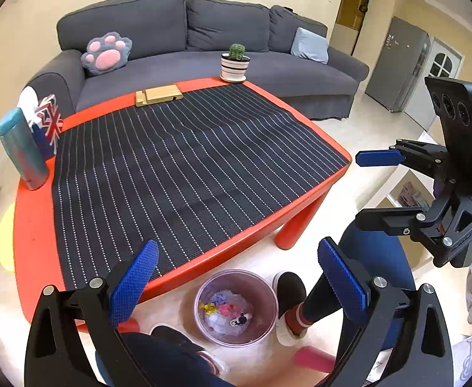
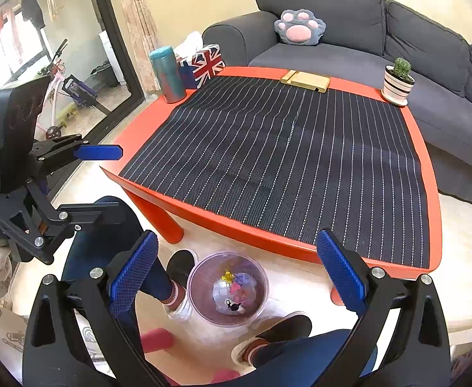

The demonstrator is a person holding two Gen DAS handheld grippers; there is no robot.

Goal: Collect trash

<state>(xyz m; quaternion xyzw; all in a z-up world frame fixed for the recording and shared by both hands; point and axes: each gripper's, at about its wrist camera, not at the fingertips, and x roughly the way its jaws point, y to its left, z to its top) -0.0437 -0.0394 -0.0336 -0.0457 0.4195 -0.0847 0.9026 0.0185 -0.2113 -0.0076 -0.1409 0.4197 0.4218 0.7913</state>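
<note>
- The trash [image 1: 227, 311], small scraps in pink, lilac, white and yellow plus one dark piece, lies at the bottom of a translucent round trash bin [image 1: 200, 293] on the floor, between the person's two shoes and just off the near edge of the red tabletop [image 1: 36, 225].
- Step in hand, as I judge it: the drop into the bin is done or finishing, since nothing hangs between either pair of tongs and no loose scrap shows on the striped black mat [image 1: 187, 154].
- The left tongs [image 1: 236, 274] stand wide with nothing between the blue pads, tilted steeply down over the bin.
- The right tongs [image 2: 237, 266] are also spread wide and empty, pointing down at the same bin from the other side; each pair shows at the edge of the other's view.
- Next move, by my reading: lift both tongs and look over the tabletop for any scrap left; if none, the collecting is about complete.
- What stays on the tabletop does not look like trash: a teal flask [image 1: 21, 148], a flag-print tissue box [image 1: 47, 122], a wooden stand [image 1: 158, 95] and a potted cactus [image 1: 235, 64].
- Beyond stands a grey sofa [image 1: 203, 58] with a paw-shaped cushion [image 1: 107, 53].
</note>
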